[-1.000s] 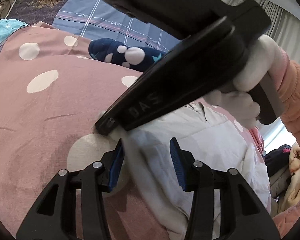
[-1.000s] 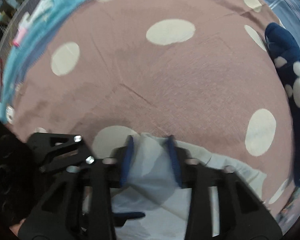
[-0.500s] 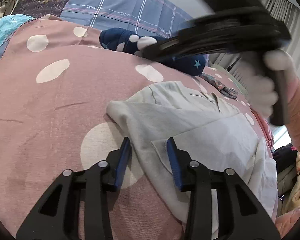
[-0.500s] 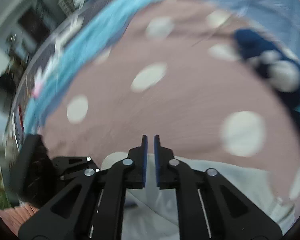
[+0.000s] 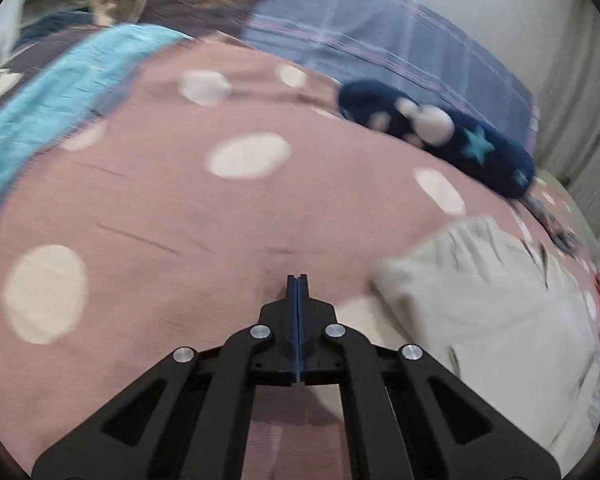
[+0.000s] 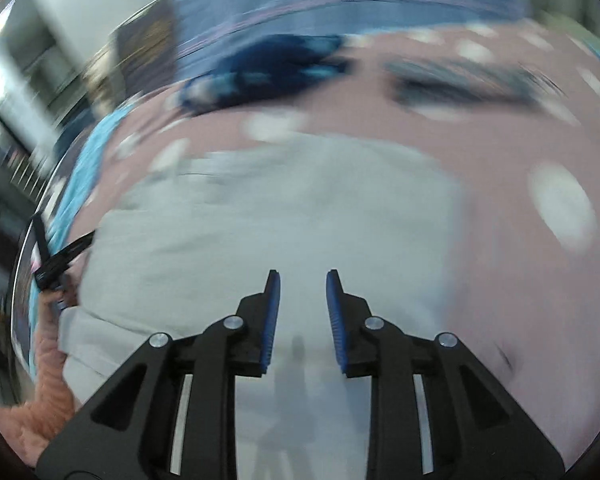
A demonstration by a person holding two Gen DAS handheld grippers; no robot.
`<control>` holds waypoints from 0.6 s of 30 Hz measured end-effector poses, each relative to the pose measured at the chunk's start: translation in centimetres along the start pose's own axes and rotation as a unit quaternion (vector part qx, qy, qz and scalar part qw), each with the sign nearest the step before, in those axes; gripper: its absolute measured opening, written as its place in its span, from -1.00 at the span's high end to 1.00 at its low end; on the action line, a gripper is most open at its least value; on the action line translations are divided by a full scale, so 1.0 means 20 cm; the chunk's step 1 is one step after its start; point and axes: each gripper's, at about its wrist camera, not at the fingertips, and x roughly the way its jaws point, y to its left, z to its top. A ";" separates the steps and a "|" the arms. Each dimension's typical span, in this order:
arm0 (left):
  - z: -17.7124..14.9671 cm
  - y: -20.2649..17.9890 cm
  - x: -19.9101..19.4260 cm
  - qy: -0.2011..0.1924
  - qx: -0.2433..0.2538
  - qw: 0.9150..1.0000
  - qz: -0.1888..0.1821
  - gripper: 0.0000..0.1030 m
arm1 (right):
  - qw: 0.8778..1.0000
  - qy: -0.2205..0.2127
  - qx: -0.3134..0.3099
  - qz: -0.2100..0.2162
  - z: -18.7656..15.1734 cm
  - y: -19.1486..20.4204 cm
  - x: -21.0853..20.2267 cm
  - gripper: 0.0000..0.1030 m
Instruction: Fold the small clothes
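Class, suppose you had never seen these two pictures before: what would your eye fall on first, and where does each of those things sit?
First, the pale grey shirt, spread over the pink bedspread with white dots and filling the middle of the right wrist view beneath the open right gripper. Next, the left gripper, shut on nothing above bare bedspread, the shirt off to its right. Behind lies a navy plush item with white spots and teal stars, near the plaid pillow.

- left gripper (image 5: 297, 280) has its two blue pads pressed flat together, nothing pinched between them
- right gripper (image 6: 300, 280) has its jaws spread with a clear gap, nothing in it
- pink sleeve (image 6: 50, 380) shows at the left edge of the right view
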 end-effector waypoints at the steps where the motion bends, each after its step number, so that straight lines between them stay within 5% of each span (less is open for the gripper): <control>1: 0.01 0.01 -0.05 -0.001 -0.010 1.000 -0.010 1.00 | 1.000 -0.007 0.015 -0.007 -0.05 -0.06 -0.03 0.51; 4: -0.02 -0.09 -0.26 -0.007 0.023 0.999 -0.049 0.90 | 0.998 -0.029 0.050 0.001 -0.17 -0.21 -0.15 0.46; 6: -0.09 -0.19 -0.40 -0.011 0.059 0.996 -0.072 0.30 | 0.997 -0.042 0.058 0.005 -0.22 -0.29 -0.20 0.37; 10: -0.28 -0.31 -0.56 -0.012 0.103 0.991 -0.082 -0.01 | 0.996 -0.055 0.061 0.032 -0.29 -0.33 -0.24 0.28; 18: -0.65 -0.29 -0.73 0.031 0.094 0.995 -0.025 -0.03 | 0.997 -0.047 0.010 0.067 -0.37 -0.28 -0.25 0.15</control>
